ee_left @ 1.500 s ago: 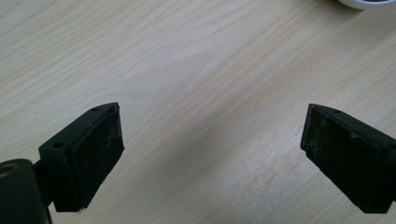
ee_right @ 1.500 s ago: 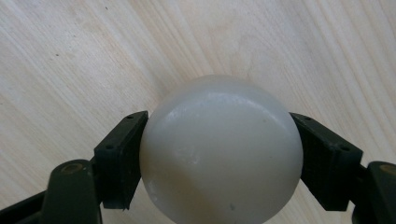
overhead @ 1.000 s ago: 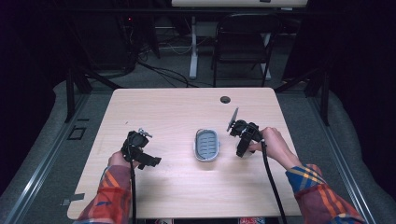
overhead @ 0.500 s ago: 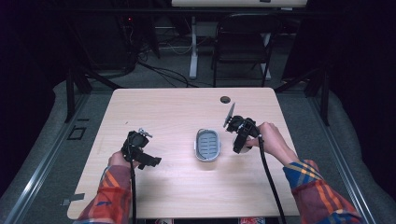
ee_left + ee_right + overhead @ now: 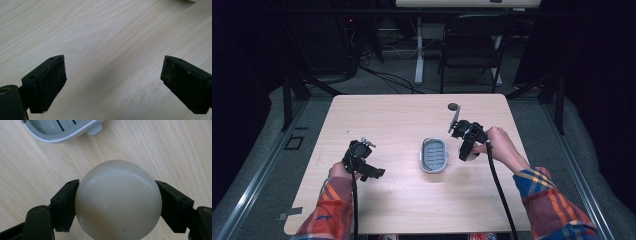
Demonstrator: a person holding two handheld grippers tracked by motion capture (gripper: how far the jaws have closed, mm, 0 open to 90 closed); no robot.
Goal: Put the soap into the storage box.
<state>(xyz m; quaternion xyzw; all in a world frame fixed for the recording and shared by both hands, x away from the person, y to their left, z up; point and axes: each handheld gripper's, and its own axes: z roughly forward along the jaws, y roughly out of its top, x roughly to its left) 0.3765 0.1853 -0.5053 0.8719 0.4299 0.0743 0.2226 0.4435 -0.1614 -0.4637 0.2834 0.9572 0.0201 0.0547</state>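
1. The worktop [image 5: 402,200] is brightly lit from above; the room around it falls to near black.
2. The high view is soft and grainy.
3. The gripper views are evenly bright, with black jaws slightly blurred at the frame edges.

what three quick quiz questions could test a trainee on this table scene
1. True or false: the left hand-held gripper holds something between its jaws.
2. What is the right hand-held gripper shut on? A) a cream soap bar B) a spoon C) a sponge
3. Fill in: the grey soap dish lies on the wooden table ______ the two grippers.

Key: 1 false, its jaws stand open over bare wood. 2 A. 3 between.
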